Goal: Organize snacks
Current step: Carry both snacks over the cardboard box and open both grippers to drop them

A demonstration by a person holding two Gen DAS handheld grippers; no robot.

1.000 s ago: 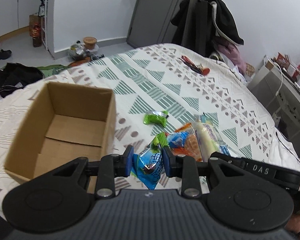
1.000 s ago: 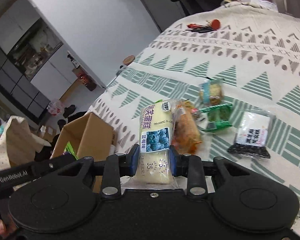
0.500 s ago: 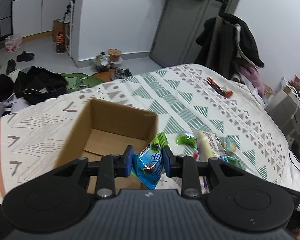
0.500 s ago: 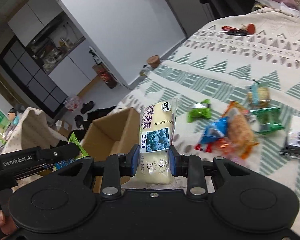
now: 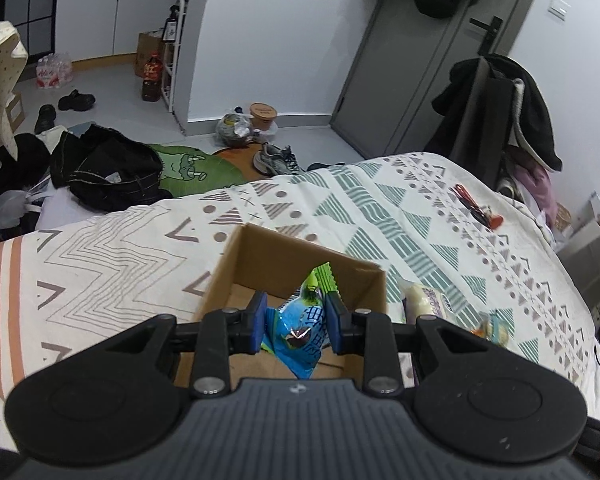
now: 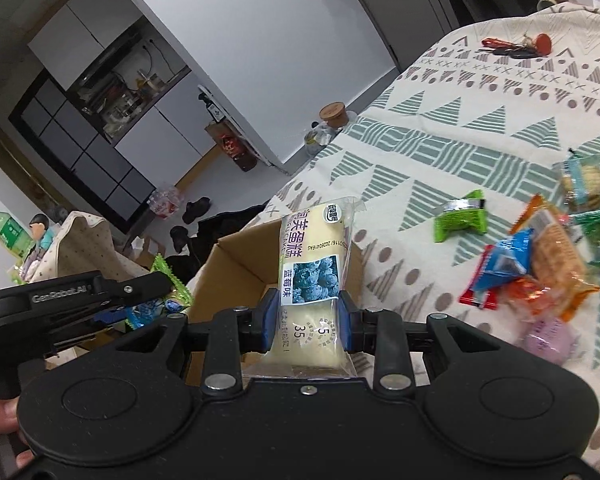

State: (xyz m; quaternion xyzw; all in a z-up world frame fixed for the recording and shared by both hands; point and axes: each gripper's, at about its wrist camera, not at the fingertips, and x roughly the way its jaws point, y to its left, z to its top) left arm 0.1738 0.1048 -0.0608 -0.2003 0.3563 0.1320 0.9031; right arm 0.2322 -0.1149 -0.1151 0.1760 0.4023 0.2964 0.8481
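The left gripper was clamped on a blue-and-green snack packet, held directly above the open cardboard box on the patterned bedspread. The right gripper was clamped on a blueberry cake pack, just beside the box's right wall; loose snacks lay further right of the box

A blue-and-green snack packet hangs over the open cardboard box on the bed; a pale blueberry cake pack stands upright just beside it, loose snacks scattered nearby
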